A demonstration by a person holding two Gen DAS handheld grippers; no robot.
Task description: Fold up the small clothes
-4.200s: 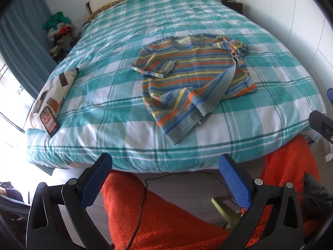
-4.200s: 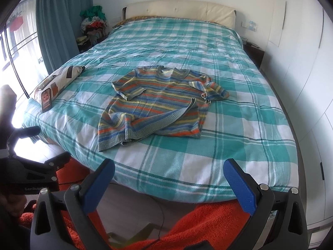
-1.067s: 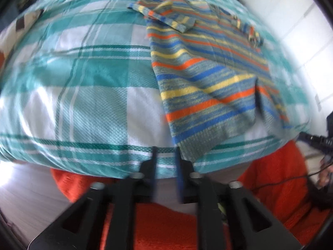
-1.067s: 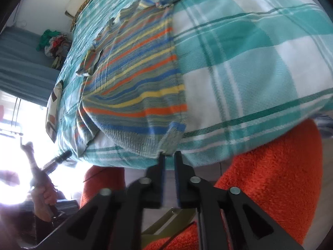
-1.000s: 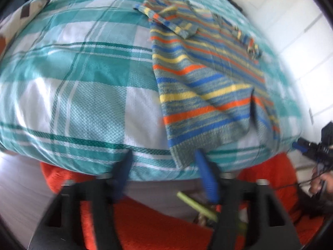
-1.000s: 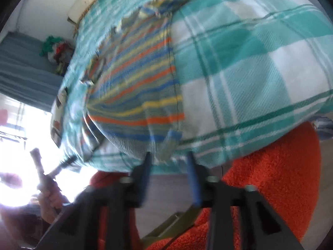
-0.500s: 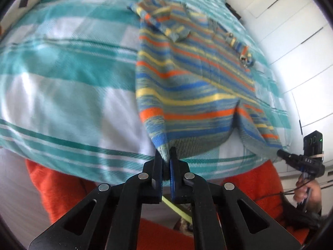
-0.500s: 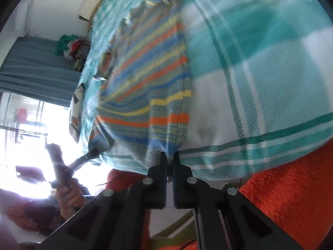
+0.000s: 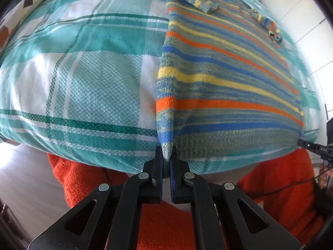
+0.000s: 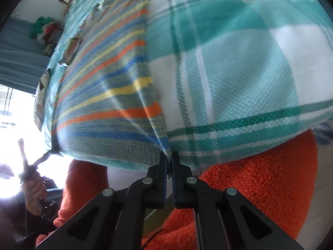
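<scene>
While both grippers sit low at the foot edge, the bed with its teal, white and green checked cover (image 9: 83, 79) fills most of each view, bulging over the orange fleecy fabric (image 9: 276, 189) below it. On that cover lies the knitted sweater with blue, orange, yellow and grey-green stripes (image 9: 224, 77), spread flat with its neck end far from the cameras and its ribbed grey-green hem drawn to the bed's near edge. One short sleeve lies folded across the chest at the far end, seen in the left wrist view.

At the hem's left corner, the left gripper (image 9: 166, 162) has its jaws clenched on the knit: the fabric rises as a narrow pinched ridge straight out from between the two black fingers with blue pads. At the opposite corner, the right gripper (image 10: 169, 162) has its jaws clamped the same way on the sweater (image 10: 108, 104), whose side edge runs up from the fingertips along the checked cover (image 10: 239, 66). Between the two held corners the hem stretches taut along the bed's edge.

A patterned cushion (image 9: 31, 2) lies at the bed's left side, and a blue-grey curtain (image 10: 18, 62) hangs beyond.
</scene>
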